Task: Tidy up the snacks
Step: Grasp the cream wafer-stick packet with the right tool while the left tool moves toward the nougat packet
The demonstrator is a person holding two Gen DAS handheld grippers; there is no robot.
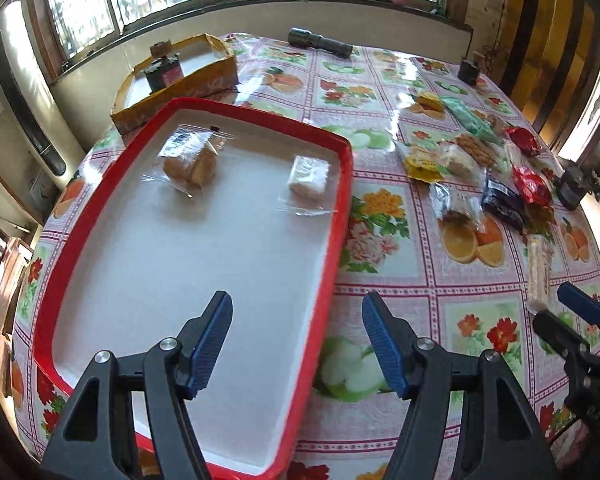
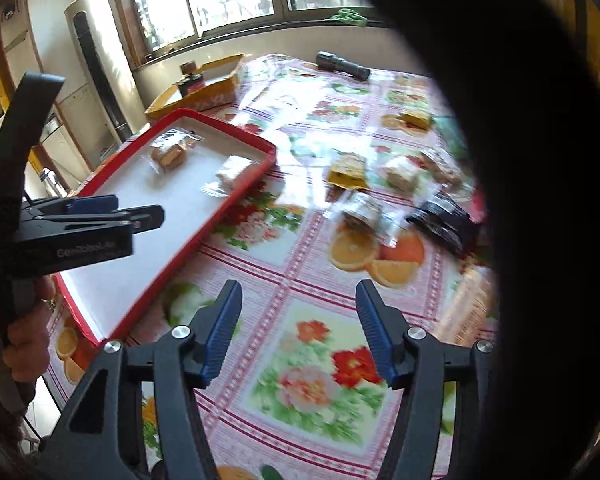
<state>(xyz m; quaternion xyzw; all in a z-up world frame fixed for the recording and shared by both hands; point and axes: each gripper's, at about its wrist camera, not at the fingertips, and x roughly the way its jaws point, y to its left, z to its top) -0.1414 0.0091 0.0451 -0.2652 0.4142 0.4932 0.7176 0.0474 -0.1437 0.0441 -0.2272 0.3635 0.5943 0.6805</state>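
Note:
A red tray (image 1: pixel 342 200) with a white floor lies on the left of the flowered tablecloth. In it are a brown cake in clear wrap (image 1: pixel 190 166) and a white wrapped bar (image 1: pixel 308 178). Several loose snacks lie in a heap to the right: a yellow packet (image 1: pixel 420 164), red wrappers (image 1: pixel 530 184), a dark packet (image 1: pixel 500 200) and a long wafer pack (image 1: pixel 538 276). My left gripper (image 1: pixel 296 300) is open and empty above the tray's near right rim. My right gripper (image 2: pixel 299 286) is open and empty over bare tablecloth, with the snack heap (image 2: pixel 360 212) ahead of it and the tray (image 2: pixel 220 217) to its left.
A yellow cardboard box (image 1: pixel 180 92) holding a dark object stands behind the tray. A flashlight (image 1: pixel 320 42) lies at the table's far edge, and small dark jars (image 1: pixel 469 71) stand at the right. Something dark covers the right side of the right wrist view.

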